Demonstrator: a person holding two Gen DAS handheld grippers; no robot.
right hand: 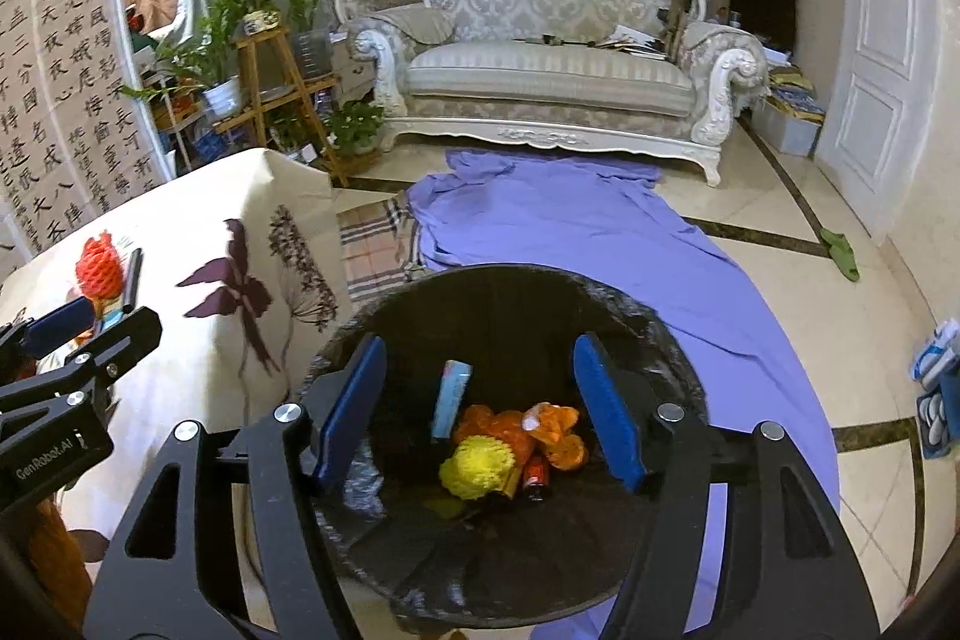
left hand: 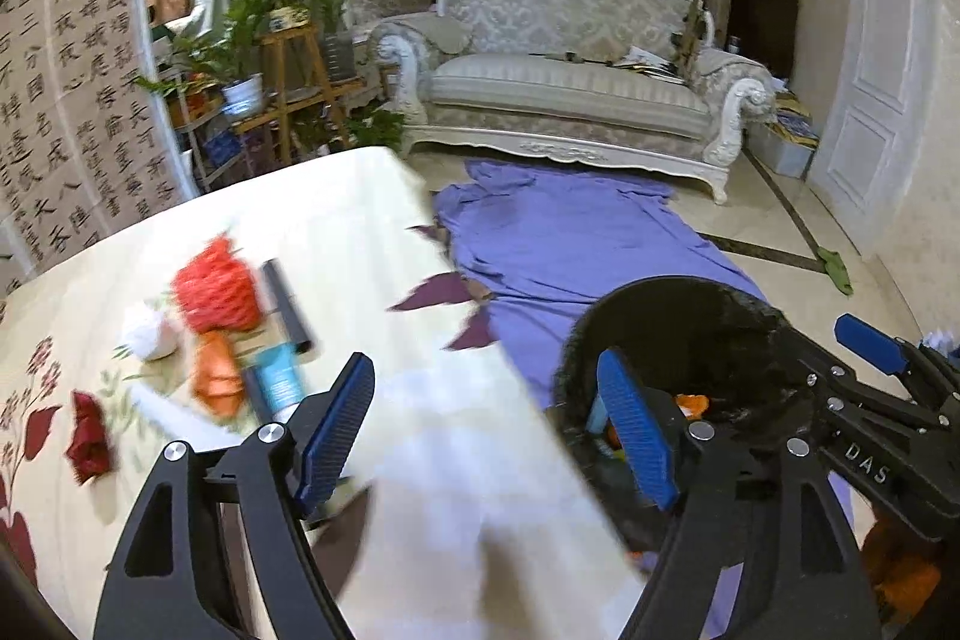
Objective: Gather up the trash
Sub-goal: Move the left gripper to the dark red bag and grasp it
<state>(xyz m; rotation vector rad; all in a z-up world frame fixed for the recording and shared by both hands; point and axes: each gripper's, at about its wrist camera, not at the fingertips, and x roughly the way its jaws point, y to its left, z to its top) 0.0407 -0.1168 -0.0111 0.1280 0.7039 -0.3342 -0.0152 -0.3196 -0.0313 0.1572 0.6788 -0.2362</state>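
Note:
Trash lies on the floral tablecloth (left hand: pixel 360 220): a red foam net (left hand: pixel 216 289), crumpled white paper (left hand: pixel 147 331), an orange wrapper (left hand: pixel 219 379), a black tube (left hand: pixel 288 301), a blue-white tube (left hand: pixel 279 382) and a dark red wrapper (left hand: pixel 90 436). My left gripper (left hand: pixel 489 430) hangs open and empty over the table's right edge. A black-lined bin (right hand: pixel 636 307) stands on the floor beside the table. Inside it are a blue-white box (right hand: pixel 450 400), orange wrappers (right hand: pixel 540 430), a yellow net (right hand: pixel 477 466) and a small red can (right hand: pixel 537 478). My right gripper (right hand: pixel 480 412) is open above the bin, holding nothing.
A purple sheet (right hand: pixel 570 232) covers the floor between the bin and a white sofa (right hand: pixel 552 82). A plaid cloth (right hand: pixel 372 244) lies by the table corner. A wooden plant stand (right hand: pixel 270 88) stands at back left, a green rag (right hand: pixel 840 253) on the floor, a door (right hand: pixel 876 40) at right.

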